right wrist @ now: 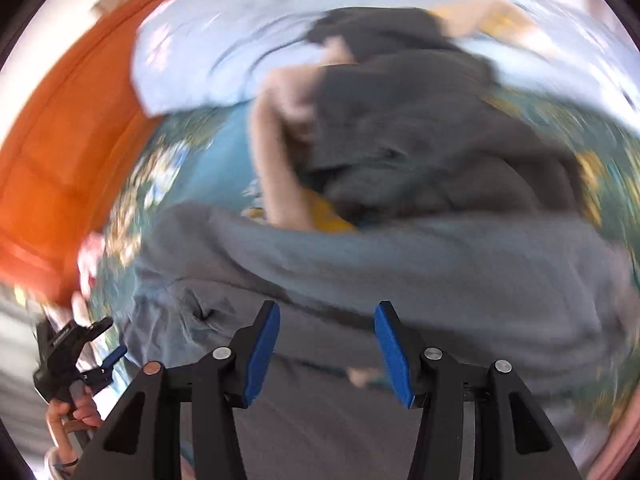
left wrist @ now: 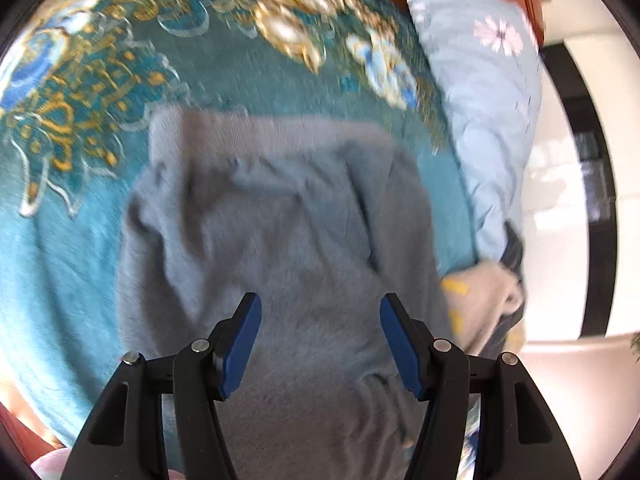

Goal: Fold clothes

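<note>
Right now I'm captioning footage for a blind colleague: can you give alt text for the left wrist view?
An open claw with blue pads hovers over a rumpled grey knit garment spread on a teal floral bedspread. A pale blue flowered pillow lies to the right.

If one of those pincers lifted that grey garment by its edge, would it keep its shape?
Probably not. The grey garment lies in soft wrinkles on the teal blanket, so it would likely droop and hang. It looks thick and fuzzy, so probably not slippery, and somewhat weighty. Both hand-held grippers, left and right, are open.
</note>
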